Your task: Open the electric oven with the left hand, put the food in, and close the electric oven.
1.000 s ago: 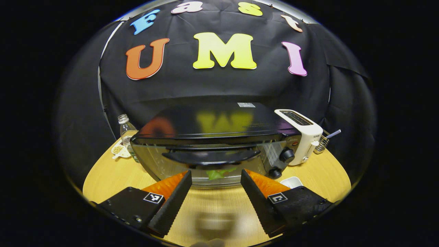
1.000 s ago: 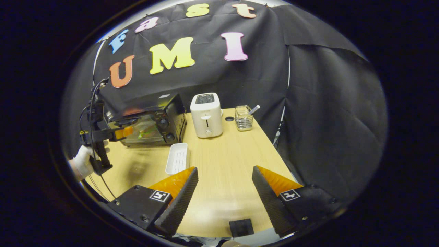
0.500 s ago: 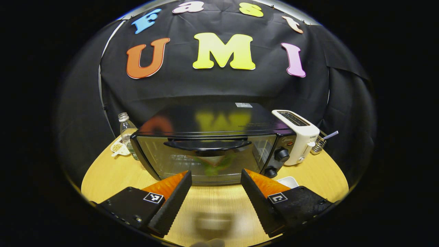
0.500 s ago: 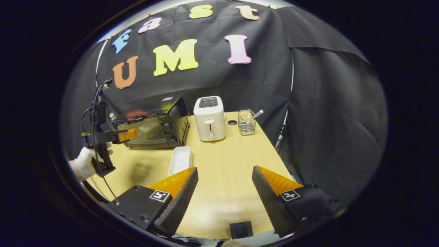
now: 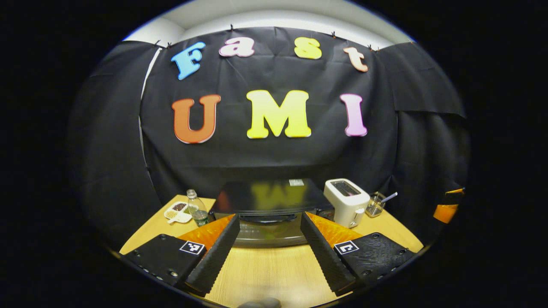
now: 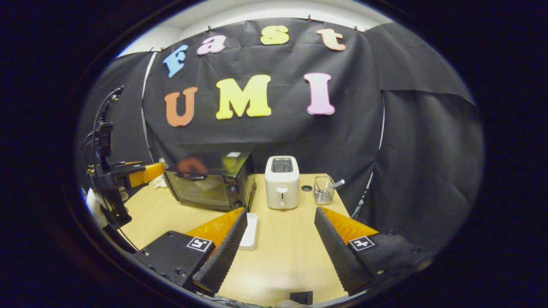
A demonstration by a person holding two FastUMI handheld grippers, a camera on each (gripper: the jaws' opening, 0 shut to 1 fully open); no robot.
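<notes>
Standing shut, electric oven (image 6: 212,186)

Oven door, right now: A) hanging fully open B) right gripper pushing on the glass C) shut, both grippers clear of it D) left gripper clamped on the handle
C. In the right gripper view the oven has its door flush against its front, the left gripper hangs off to its side without touching, and the right gripper is open over the table, well short of it.
</notes>
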